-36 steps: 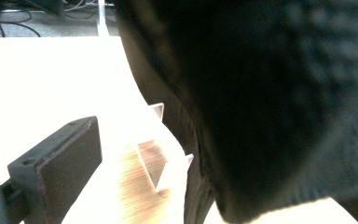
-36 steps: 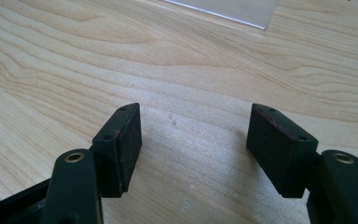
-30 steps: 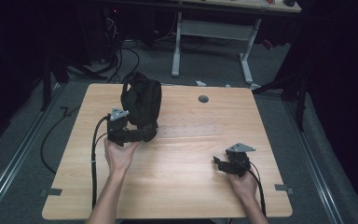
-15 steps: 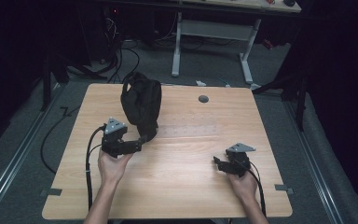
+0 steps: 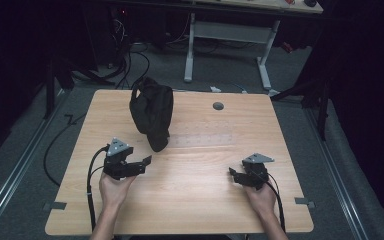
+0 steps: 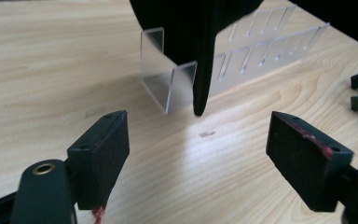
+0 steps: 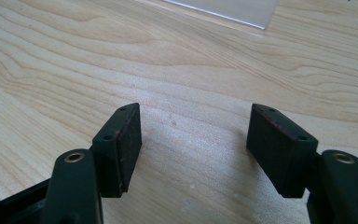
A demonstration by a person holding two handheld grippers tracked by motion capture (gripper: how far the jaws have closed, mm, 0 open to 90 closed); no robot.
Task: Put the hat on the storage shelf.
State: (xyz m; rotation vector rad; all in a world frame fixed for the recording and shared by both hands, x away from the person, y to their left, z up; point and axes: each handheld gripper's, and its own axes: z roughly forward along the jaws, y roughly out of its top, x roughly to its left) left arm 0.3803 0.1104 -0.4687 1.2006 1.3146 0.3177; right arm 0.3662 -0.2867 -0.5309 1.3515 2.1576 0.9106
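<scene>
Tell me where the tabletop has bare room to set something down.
Bare wood lies between the left gripper and right gripper, and right of the grommet hole. It is crowded at back left, where the black bag hangs on the clear rack.

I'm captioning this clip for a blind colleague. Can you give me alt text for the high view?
A black bag stands on a clear plastic rack at the far side of a wooden table. Nearer the camera, a person holds the left gripper just short of the bag and the right gripper at the right, both with empty jaws.
</scene>
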